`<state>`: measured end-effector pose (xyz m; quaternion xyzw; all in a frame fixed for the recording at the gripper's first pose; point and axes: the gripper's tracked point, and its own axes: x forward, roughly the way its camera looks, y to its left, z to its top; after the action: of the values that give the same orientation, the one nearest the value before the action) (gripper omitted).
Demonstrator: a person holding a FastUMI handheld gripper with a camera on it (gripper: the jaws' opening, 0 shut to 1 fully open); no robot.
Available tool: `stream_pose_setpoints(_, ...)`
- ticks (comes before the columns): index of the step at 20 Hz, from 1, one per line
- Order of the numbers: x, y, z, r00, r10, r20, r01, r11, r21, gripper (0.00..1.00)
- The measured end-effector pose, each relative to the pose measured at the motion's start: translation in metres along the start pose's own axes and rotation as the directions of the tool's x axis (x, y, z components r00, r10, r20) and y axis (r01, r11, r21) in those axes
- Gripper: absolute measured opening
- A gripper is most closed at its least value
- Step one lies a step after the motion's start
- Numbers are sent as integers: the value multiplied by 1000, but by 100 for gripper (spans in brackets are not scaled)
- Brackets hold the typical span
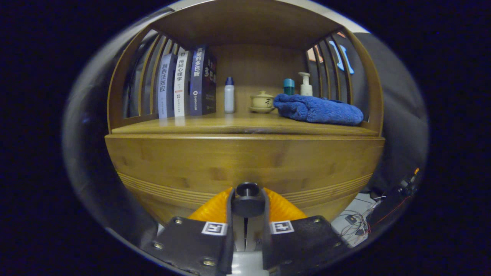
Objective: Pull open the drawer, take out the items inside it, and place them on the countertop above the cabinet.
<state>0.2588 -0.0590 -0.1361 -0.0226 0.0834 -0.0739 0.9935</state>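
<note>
A wooden cabinet fills the view, with its drawer front (245,161) straight ahead of me. A round dark knob (247,190) sticks out from the lower middle of that front. My gripper (247,205) is shut on the knob, its two orange-backed fingers (218,209) pressing it from left and right. The countertop (230,124) runs above the drawer as a wooden shelf under a roofed frame. What lies inside the drawer is hidden behind the front.
On the countertop stand three books (184,86) at the left, a small white bottle (229,96), a lidded ceramic cup (262,101), a folded blue towel (318,110), a teal-capped bottle (289,86) and a pump bottle (305,84). Cables (356,222) lie on the floor at lower right.
</note>
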Motion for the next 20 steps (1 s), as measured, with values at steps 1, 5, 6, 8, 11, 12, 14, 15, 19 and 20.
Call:
stream_pose_setpoints(1,-4,0,-2,1000,2,-5,-2,1000,-5,22)
stream_pose_setpoints(5,-47,-2,-11,1000,-1,8,1,1000,-19,22)
stream_pose_setpoints(6,-58,-4,-14,1000,0,10,0,1000,-32,22)
stream_pose_setpoints(8,-83,-7,-19,1000,5,13,-5,1000,-21,22)
stream_pose_setpoints(11,-120,-11,-30,1000,2,9,-2,1000,1,22)
stream_pose_setpoints(12,-130,-11,-36,1000,4,3,-4,1000,2,22)
stream_pose_setpoints(14,-147,-11,-48,1000,10,-8,-10,1000,14,22)
stream_pose_setpoints(15,-155,-9,-45,1000,15,17,-15,1000,17,22)
stream_pose_setpoints(19,-155,-8,-49,1000,7,-5,-7,998,65,22)
stream_pose_setpoints(20,-156,-10,-53,1000,13,-9,-12,998,59,22)
